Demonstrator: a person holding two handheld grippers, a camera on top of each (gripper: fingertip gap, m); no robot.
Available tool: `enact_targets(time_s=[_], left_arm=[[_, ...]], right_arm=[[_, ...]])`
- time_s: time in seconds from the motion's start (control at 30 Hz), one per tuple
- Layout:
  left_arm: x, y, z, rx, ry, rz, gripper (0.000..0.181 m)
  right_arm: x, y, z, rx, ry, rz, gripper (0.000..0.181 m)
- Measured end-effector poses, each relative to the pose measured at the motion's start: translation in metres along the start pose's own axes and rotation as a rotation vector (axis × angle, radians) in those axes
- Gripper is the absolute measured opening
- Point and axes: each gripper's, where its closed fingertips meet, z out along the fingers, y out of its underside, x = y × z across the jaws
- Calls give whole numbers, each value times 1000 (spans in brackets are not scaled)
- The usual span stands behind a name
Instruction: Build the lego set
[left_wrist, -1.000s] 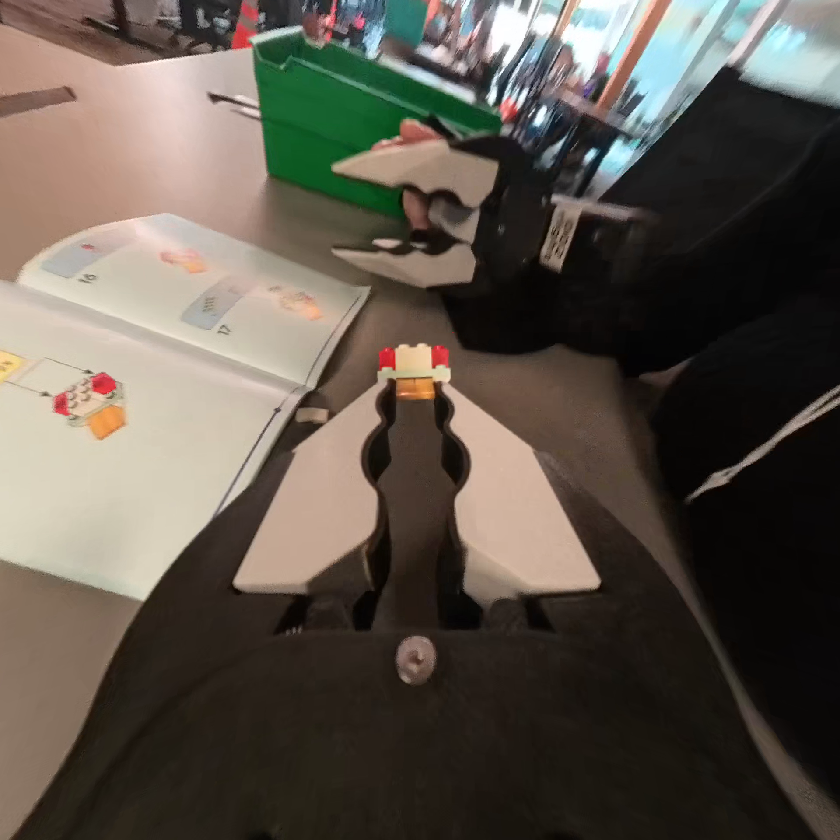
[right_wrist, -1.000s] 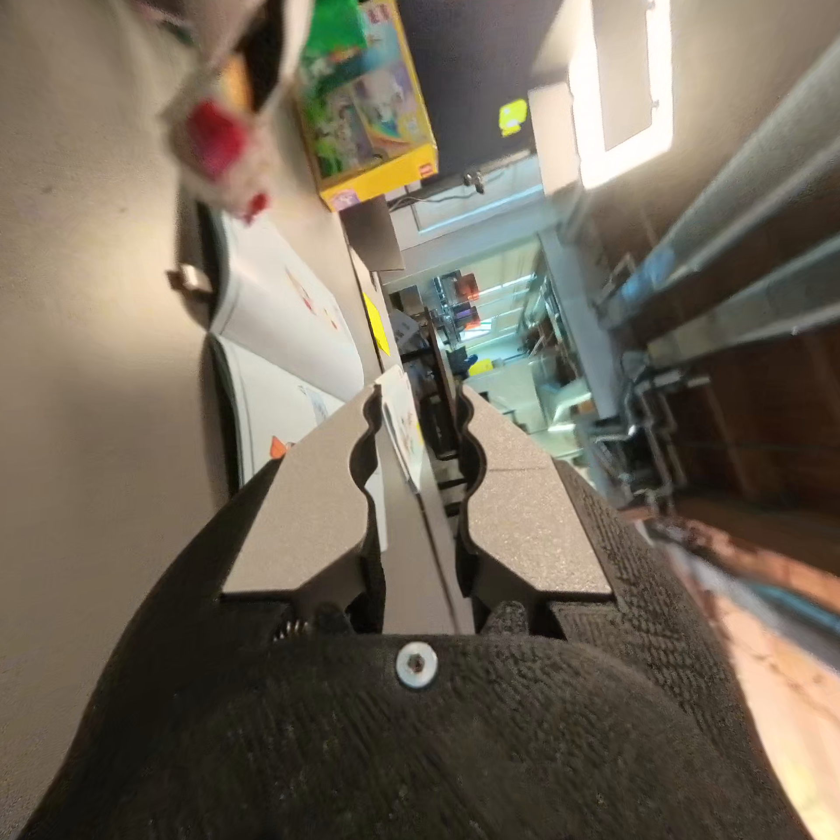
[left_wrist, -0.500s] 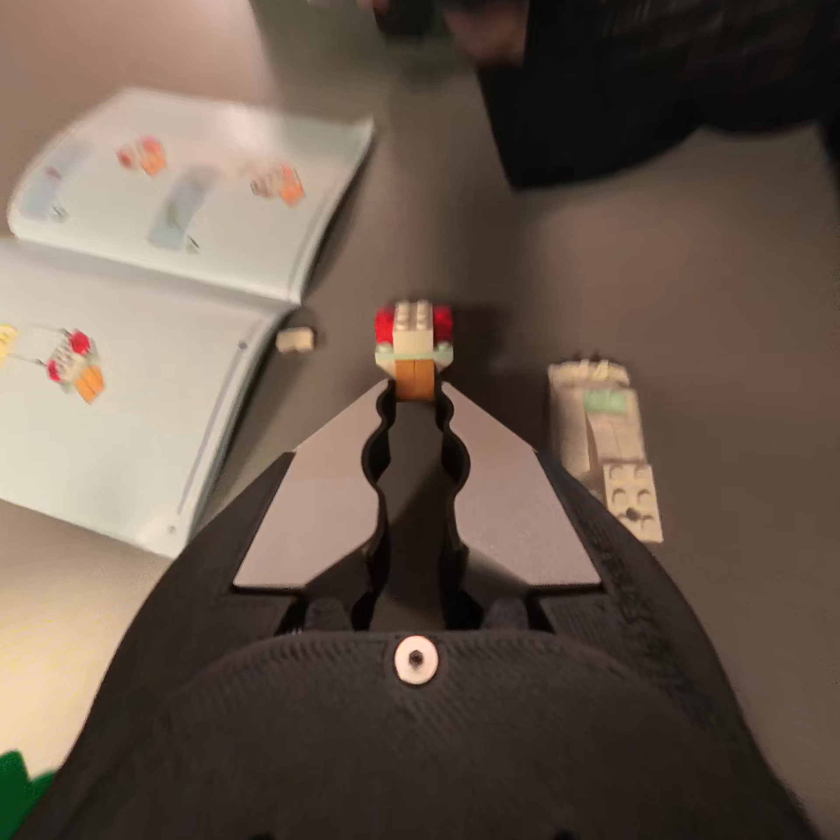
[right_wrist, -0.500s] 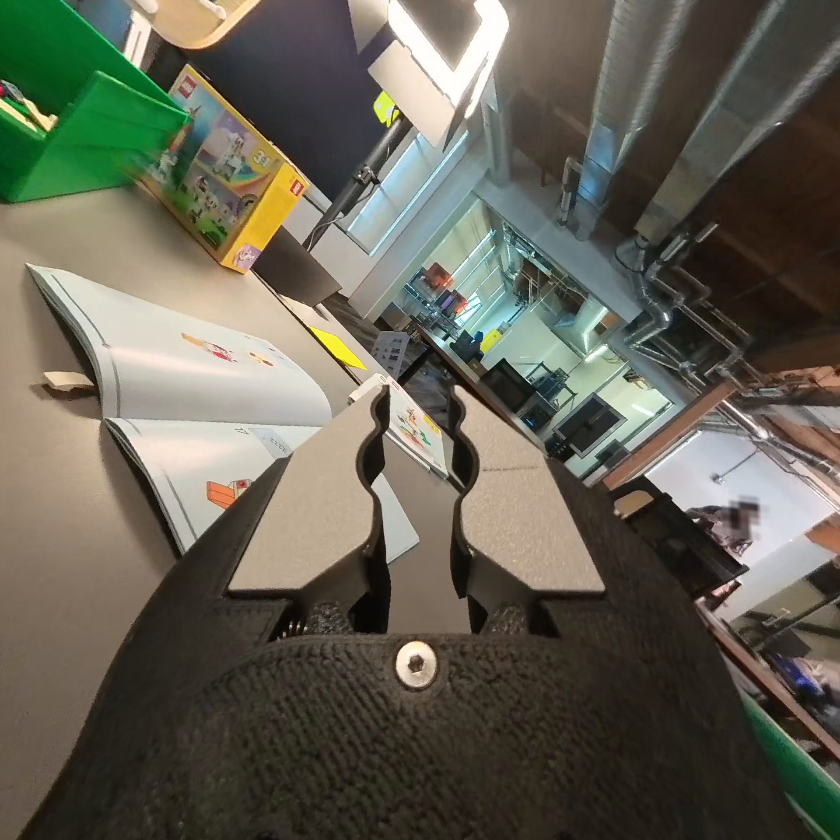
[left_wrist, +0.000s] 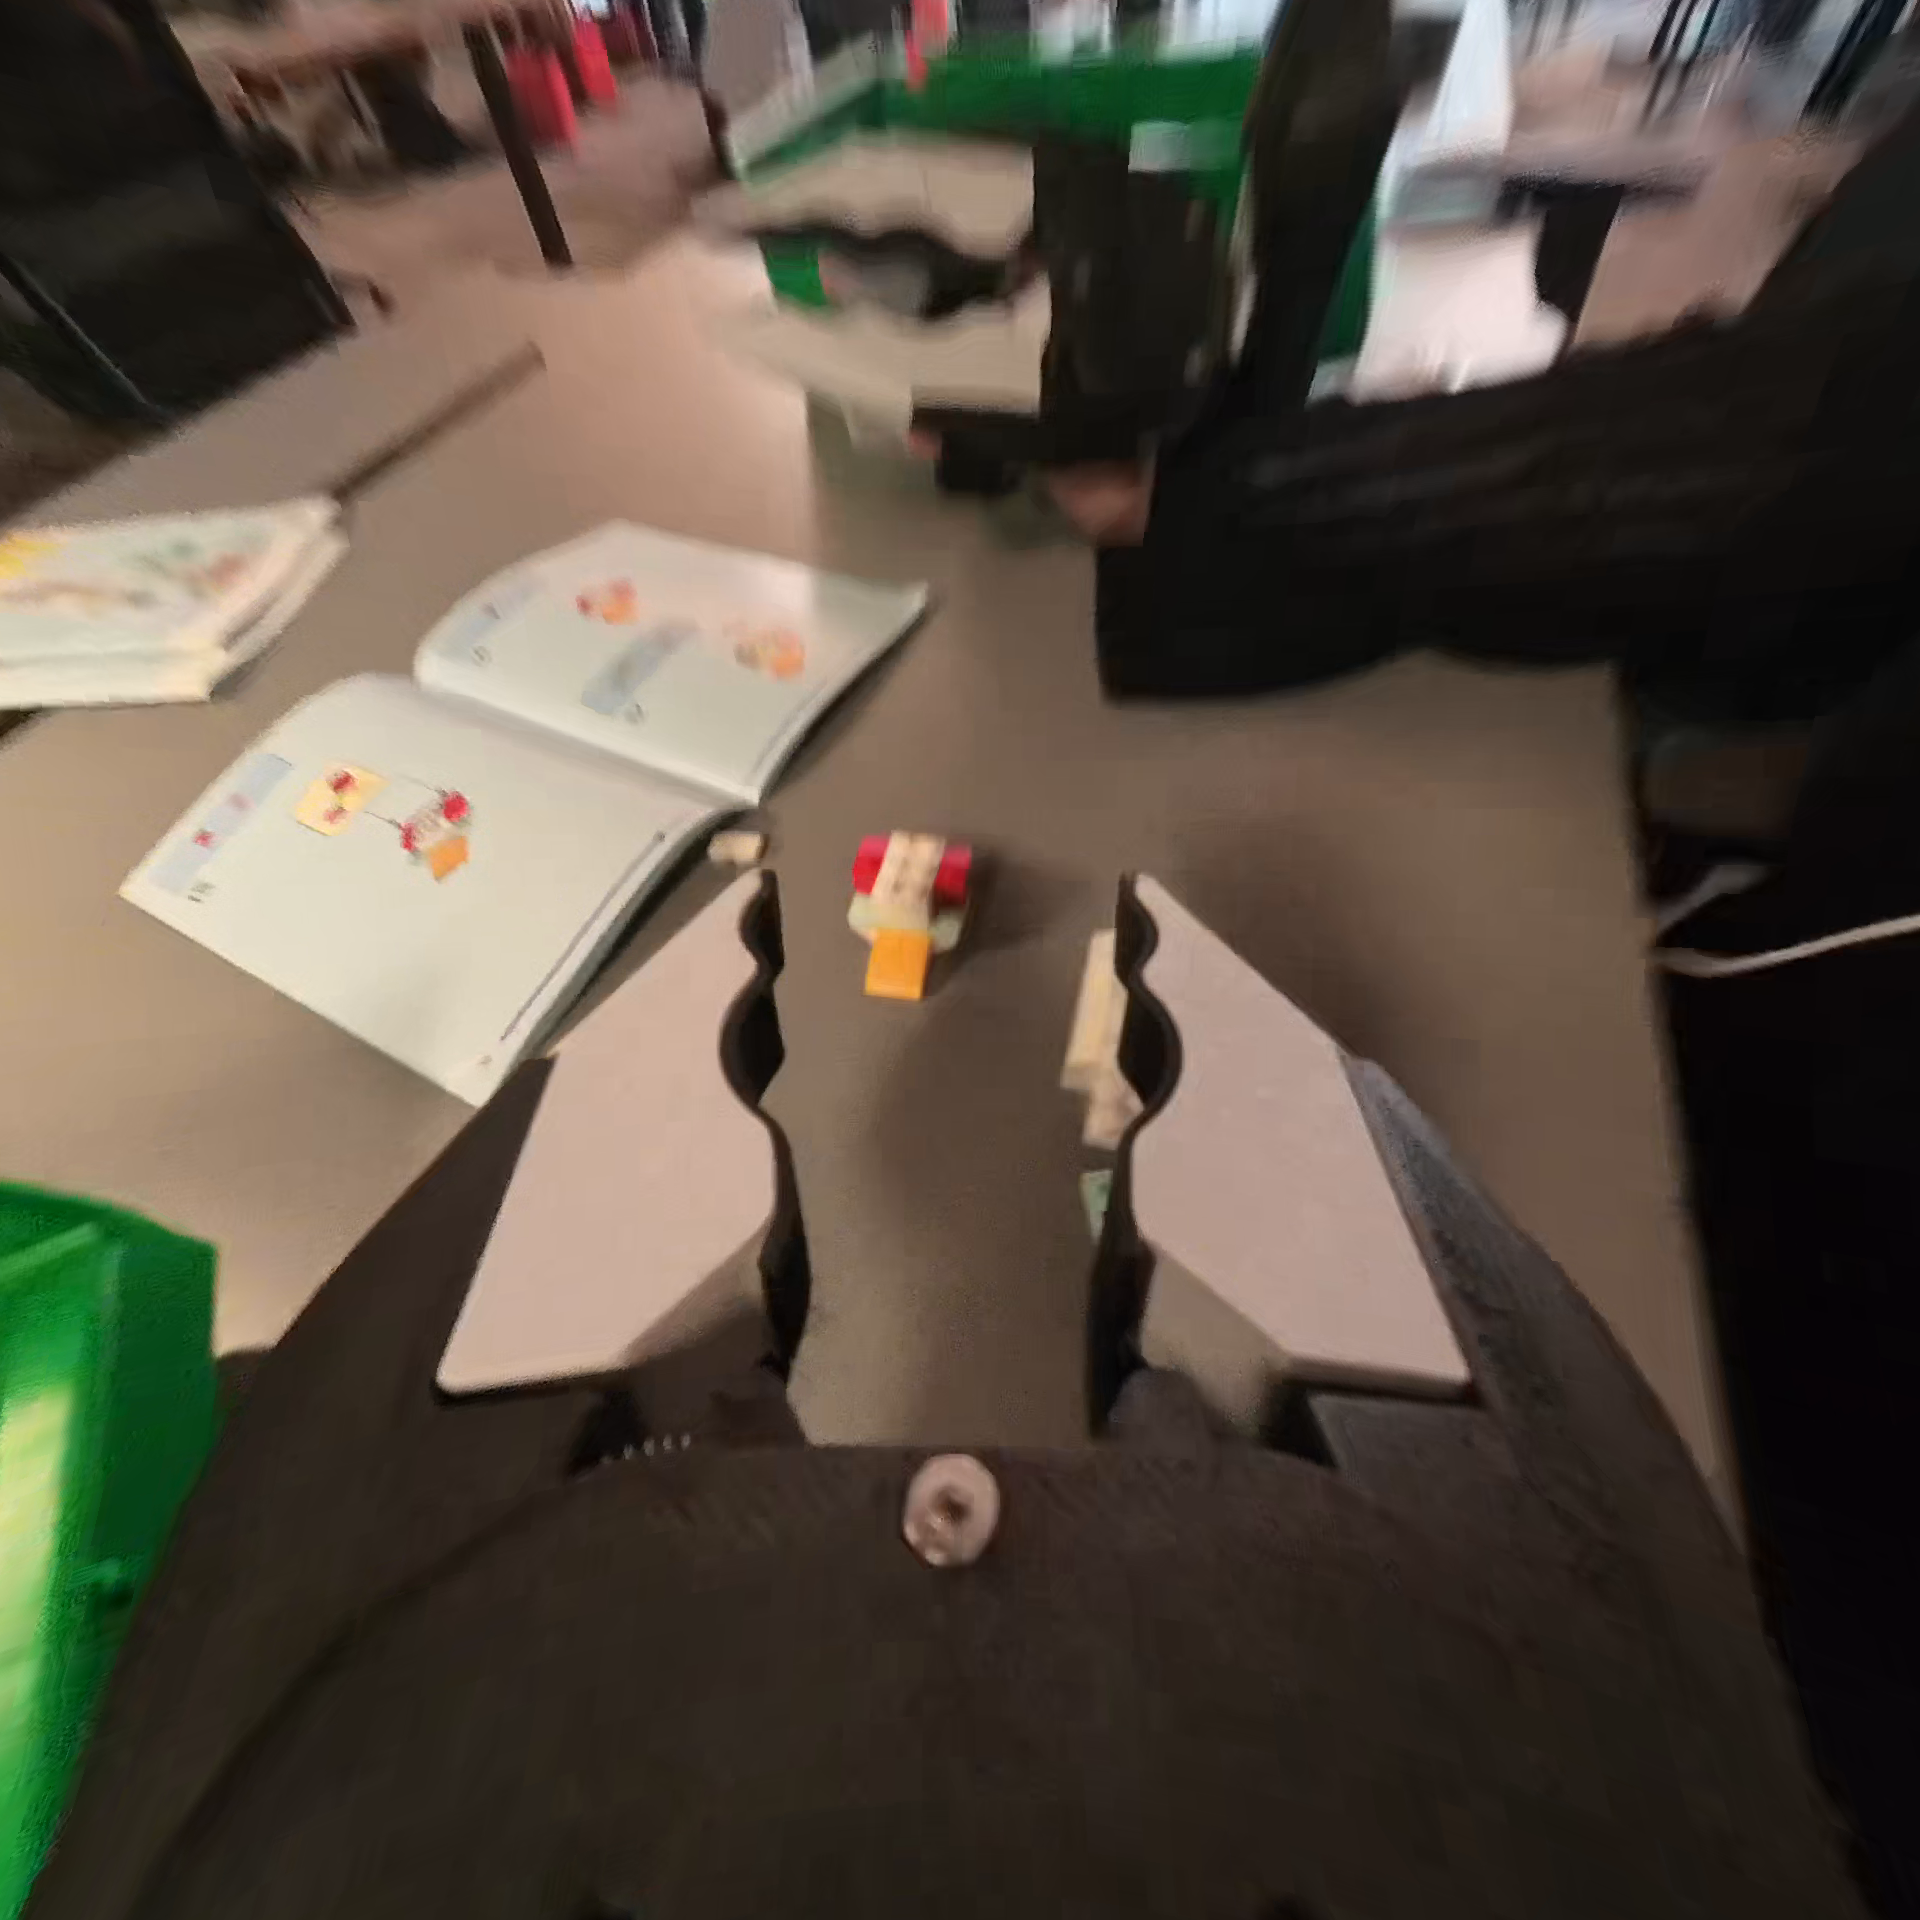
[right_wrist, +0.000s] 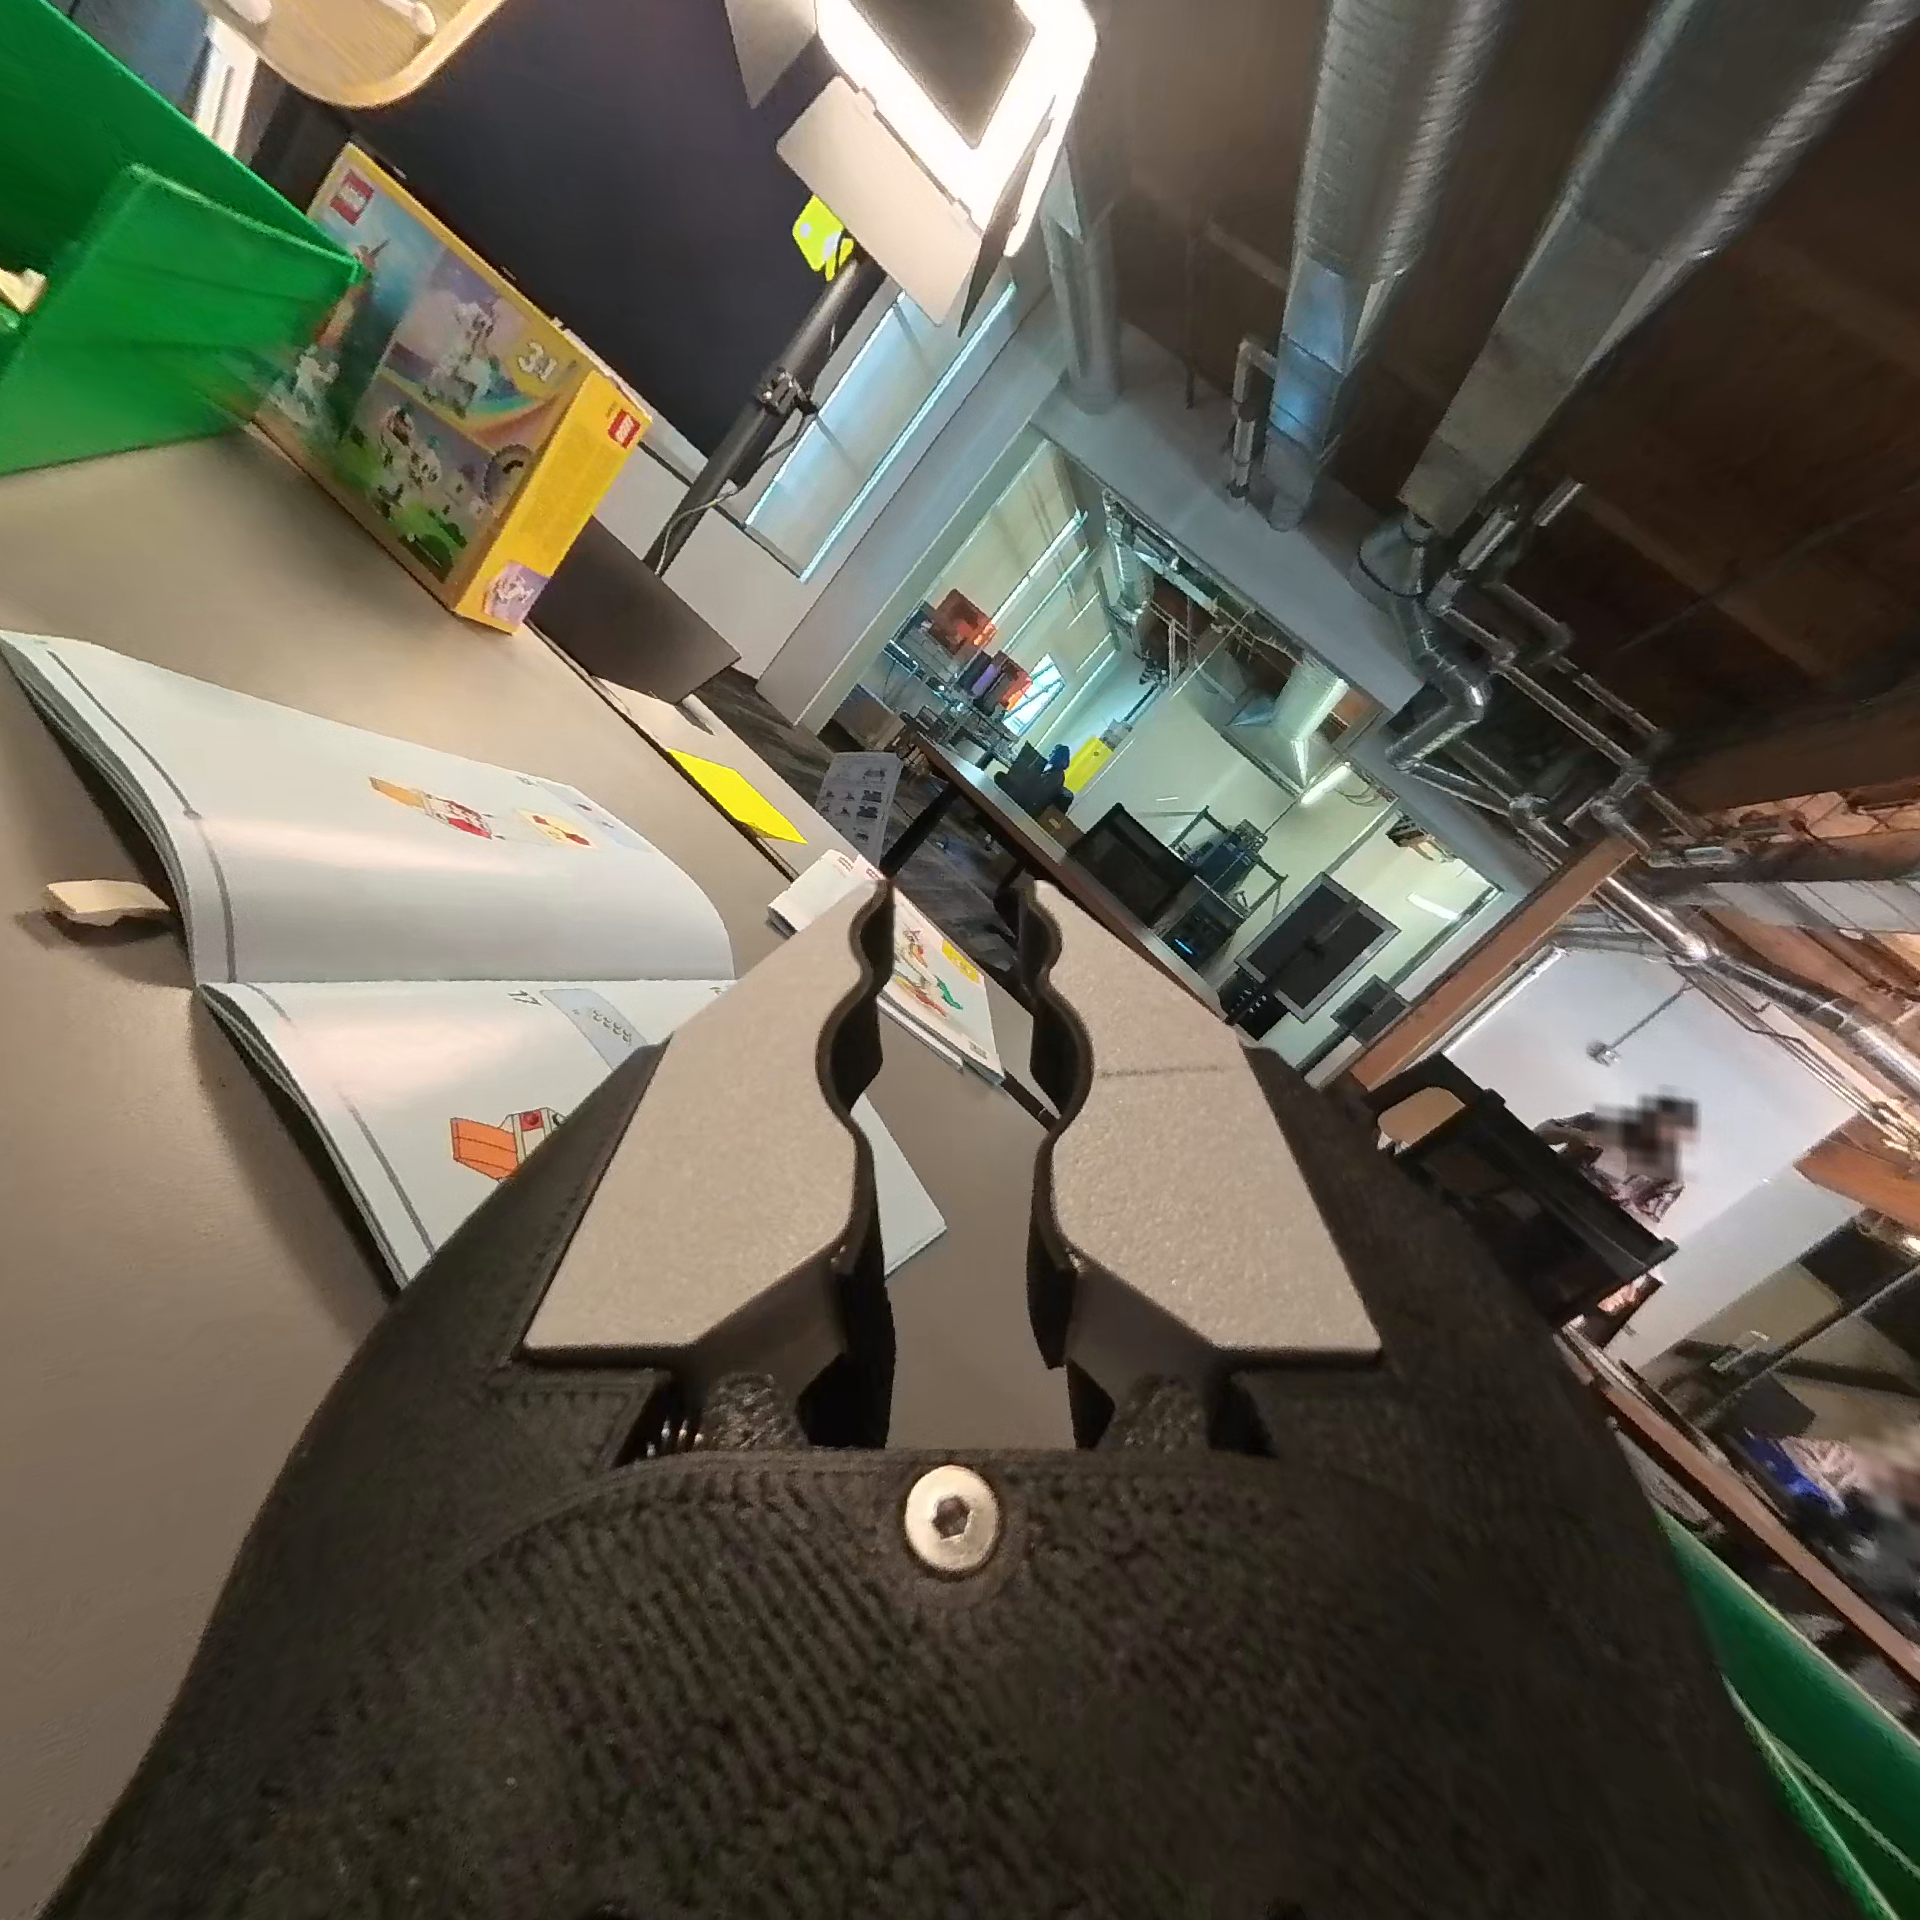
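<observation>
The left gripper (left_wrist: 943, 894) has its jaws spread wide and grips nothing. Just past its fingertips, centred on the gap between them, the small lego assembly (left_wrist: 906, 906) of red, cream and orange bricks sits free on the grey table (left_wrist: 1299, 810). To the right of the assembly, partly hidden behind the right finger, lies a cream lego piece (left_wrist: 1091, 1023). To the left of the assembly lies a tiny tan brick (left_wrist: 738, 848), touching the edge of the open instruction booklet (left_wrist: 499, 800). Beyond the assembly, blurred, stand a green bin (left_wrist: 1039, 135) and a dark sleeve (left_wrist: 1507, 520).

The right gripper (right_wrist: 956, 899) is partly open and empty, pointing across the booklet (right_wrist: 416, 914) toward the lego box (right_wrist: 457, 416).
</observation>
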Motion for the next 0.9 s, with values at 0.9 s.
enact_targets(time_s=[0.9], left_arm=[[-270,90,-257,-844,-670,-600,33]], right_arm=[[3,8,0,-33,10,46,18]])
